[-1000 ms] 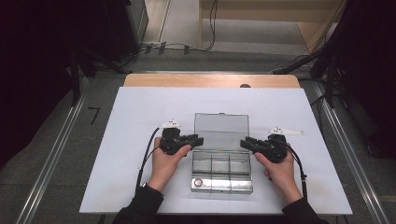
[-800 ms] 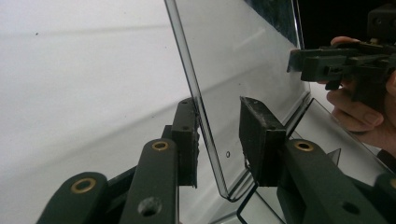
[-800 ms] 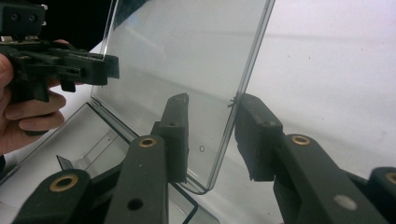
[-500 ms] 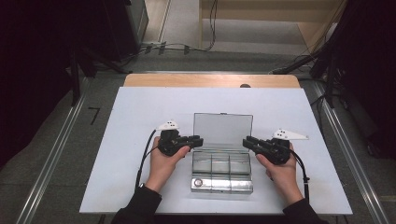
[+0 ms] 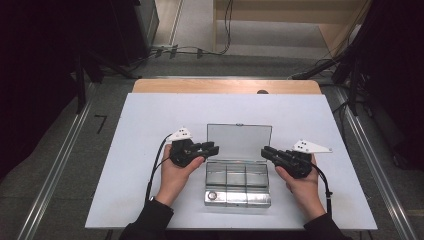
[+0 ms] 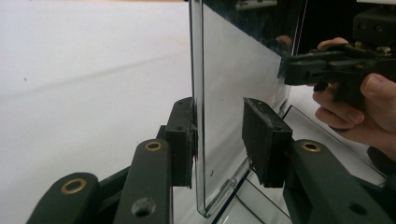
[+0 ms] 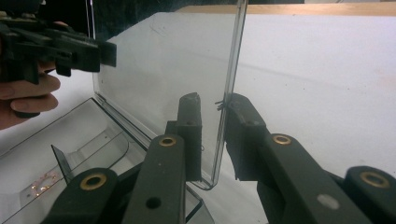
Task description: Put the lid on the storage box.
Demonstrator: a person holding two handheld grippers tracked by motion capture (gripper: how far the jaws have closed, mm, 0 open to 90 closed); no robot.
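Straddling the upright lid [image 5: 239, 142] of the box [image 5: 237, 186] mid-table, left gripper [image 6: 218, 135] and right gripper [image 7: 212, 140] each sit partly open on an end edge, neither clamped, with the lid's long axis running between them.

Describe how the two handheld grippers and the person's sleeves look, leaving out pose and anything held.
Both the left gripper and the right gripper are black, each topped by a pale grey three-cornered plate with small dark marks. Their flat, blocky black fingers sit on black linkage bars with brass-coloured pivot rings. A thin black cable trails from each gripper toward the person. The sleeves are dark, ending at the wrists.
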